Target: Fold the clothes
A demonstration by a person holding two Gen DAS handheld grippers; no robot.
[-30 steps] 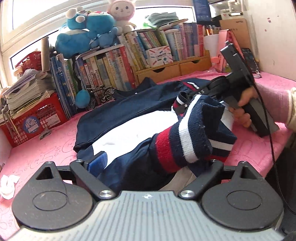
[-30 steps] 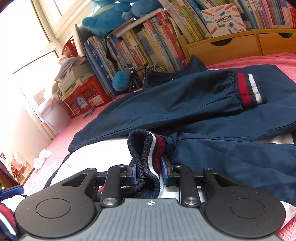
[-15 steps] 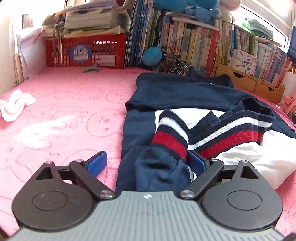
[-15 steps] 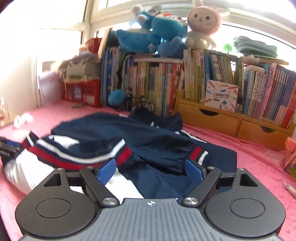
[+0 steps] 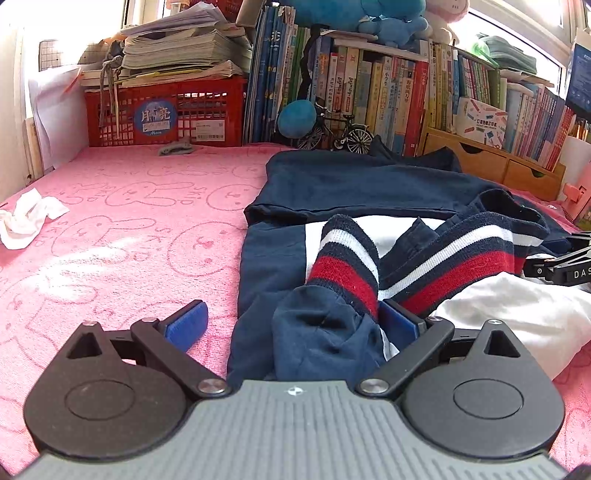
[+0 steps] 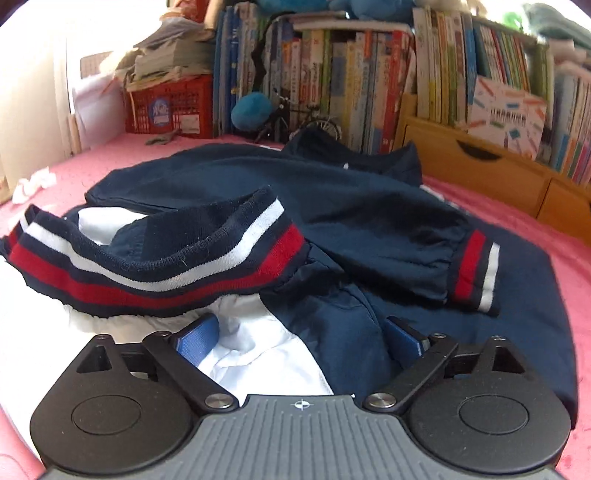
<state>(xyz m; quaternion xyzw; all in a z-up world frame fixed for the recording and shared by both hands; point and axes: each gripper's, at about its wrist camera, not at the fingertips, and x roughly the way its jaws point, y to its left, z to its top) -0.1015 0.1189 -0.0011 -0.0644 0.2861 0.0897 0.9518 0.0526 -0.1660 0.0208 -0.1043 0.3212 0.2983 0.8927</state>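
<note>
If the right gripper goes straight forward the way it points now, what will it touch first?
Most likely the jacket itself: the open right gripper already sits over its white and navy fabric, with the striped hem band just ahead. Depth is unclear.

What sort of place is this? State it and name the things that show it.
Probably a home bedroom or study corner. A pink bunny-print blanket covers the surface under the navy jacket, a packed row of books lines the back, and plush toys sit on top of them.
</note>
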